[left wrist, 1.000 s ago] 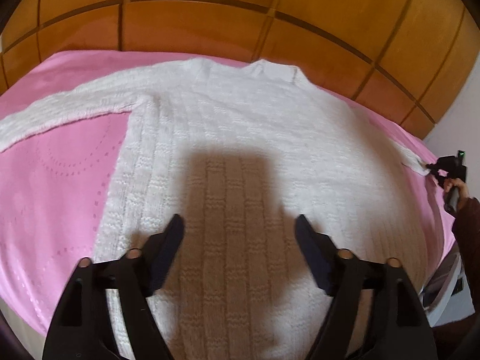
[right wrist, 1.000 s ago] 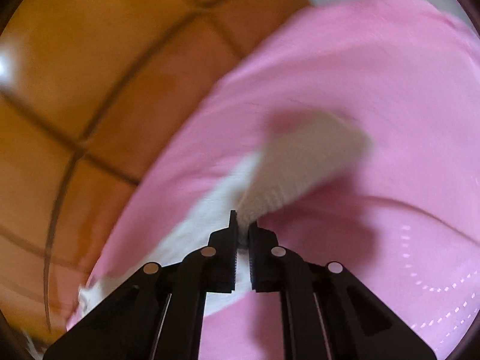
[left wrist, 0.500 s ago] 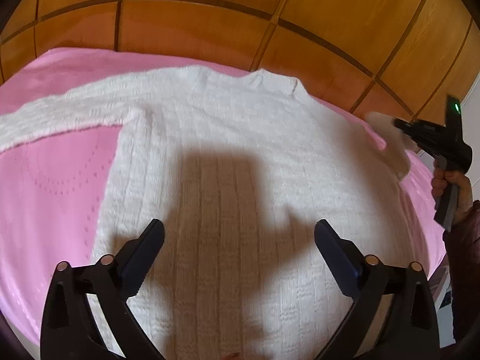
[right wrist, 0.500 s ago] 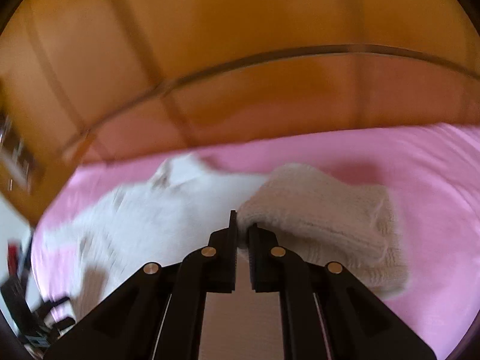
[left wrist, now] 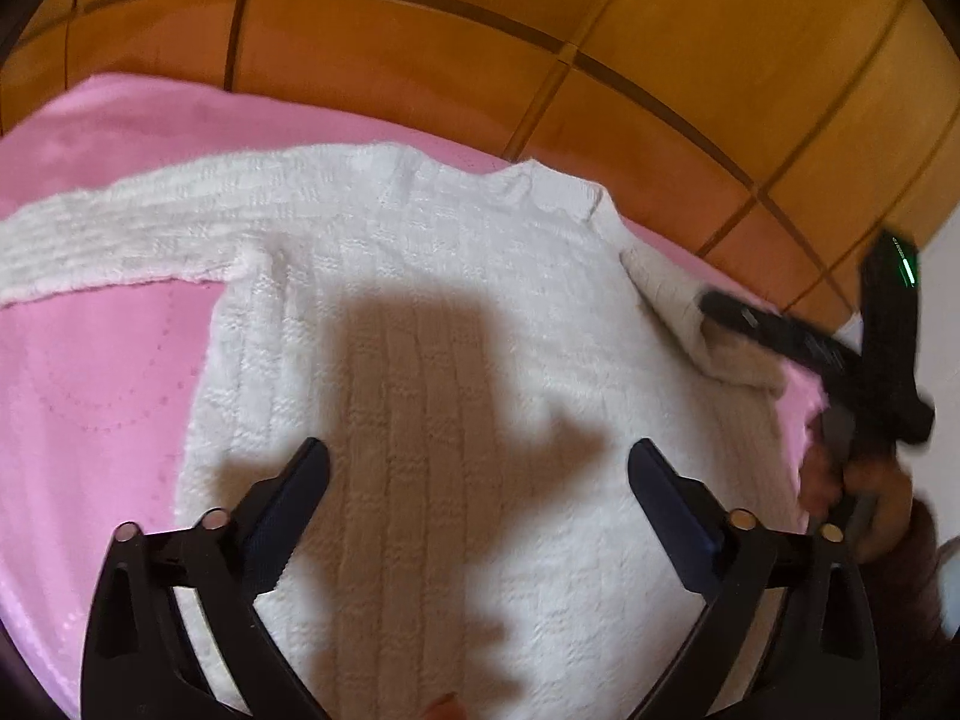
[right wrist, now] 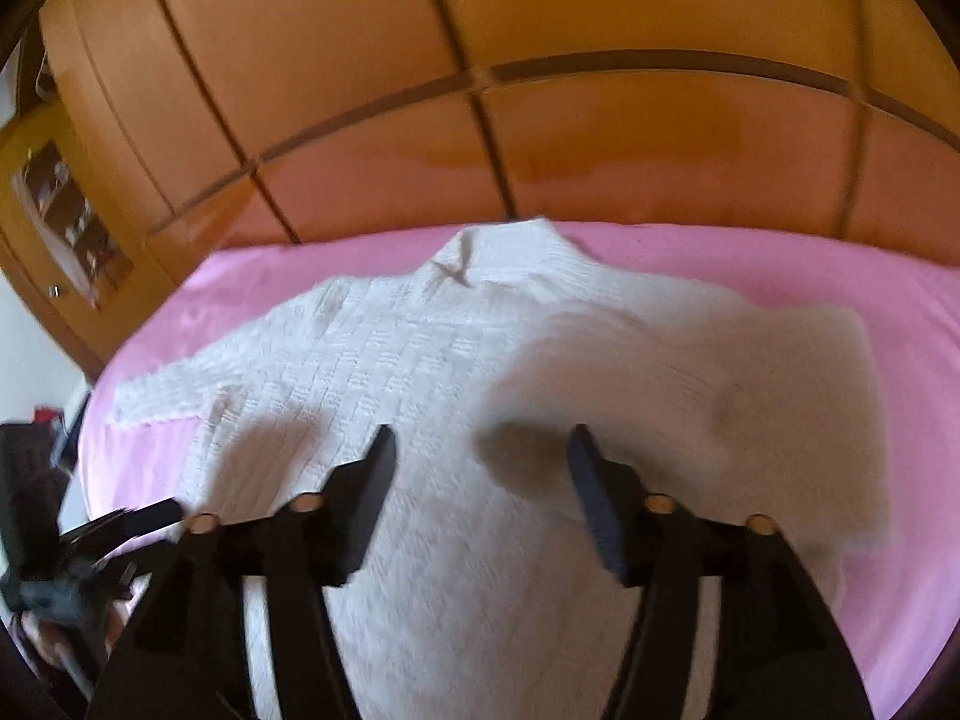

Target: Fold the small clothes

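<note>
You are holding both grippers over a white knitted sweater [left wrist: 456,312] that is lying flat on the pink bedsheet [left wrist: 90,372], in front of a wooden panelled headboard [left wrist: 420,30]. The sweater's long axis is running from its hem near you to its collar [right wrist: 498,252] at the far side, so the neck is pointing toward the headboard. Its left sleeve [left wrist: 120,234] is stretching straight out to the left across the sheet, while the right sleeve [right wrist: 750,372] is lying folded in over the right side of the body. Your left gripper [left wrist: 480,474] is hovering with its jaws wide apart and nothing between them. Your right gripper [right wrist: 480,456] has just been opening its jaws; they are standing apart above the folded sleeve, gripping nothing.
</note>
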`<action>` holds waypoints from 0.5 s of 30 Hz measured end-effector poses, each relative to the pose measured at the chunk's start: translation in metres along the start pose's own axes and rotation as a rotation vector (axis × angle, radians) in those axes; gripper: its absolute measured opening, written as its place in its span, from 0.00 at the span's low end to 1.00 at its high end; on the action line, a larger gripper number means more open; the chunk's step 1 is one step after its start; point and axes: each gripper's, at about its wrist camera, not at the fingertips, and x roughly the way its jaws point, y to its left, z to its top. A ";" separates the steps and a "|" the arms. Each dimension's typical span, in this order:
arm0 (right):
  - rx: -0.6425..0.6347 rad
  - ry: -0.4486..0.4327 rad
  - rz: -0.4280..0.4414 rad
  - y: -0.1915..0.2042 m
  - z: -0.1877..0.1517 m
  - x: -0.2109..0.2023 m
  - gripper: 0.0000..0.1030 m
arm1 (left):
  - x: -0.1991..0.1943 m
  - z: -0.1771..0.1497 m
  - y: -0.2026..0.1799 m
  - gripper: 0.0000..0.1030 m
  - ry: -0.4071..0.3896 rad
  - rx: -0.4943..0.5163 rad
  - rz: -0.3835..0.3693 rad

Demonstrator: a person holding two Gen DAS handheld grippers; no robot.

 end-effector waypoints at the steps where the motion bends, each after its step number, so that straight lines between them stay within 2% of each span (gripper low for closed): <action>1: 0.022 -0.009 0.005 -0.007 -0.008 -0.010 0.65 | 0.003 0.003 -0.002 0.78 0.005 -0.003 0.003; 6: 0.111 -0.019 -0.009 -0.039 -0.045 -0.045 0.76 | 0.017 0.018 -0.029 0.69 0.019 0.069 0.010; 8: 0.119 0.000 -0.012 -0.044 -0.059 -0.049 0.80 | 0.022 0.022 -0.050 0.69 0.000 0.151 -0.001; 11: 0.135 0.038 -0.012 -0.048 -0.080 -0.043 0.83 | 0.032 0.027 -0.088 0.69 -0.057 0.307 0.026; 15: 0.148 -0.020 0.010 -0.050 -0.094 -0.042 0.89 | 0.060 0.031 -0.139 0.69 -0.051 0.512 0.058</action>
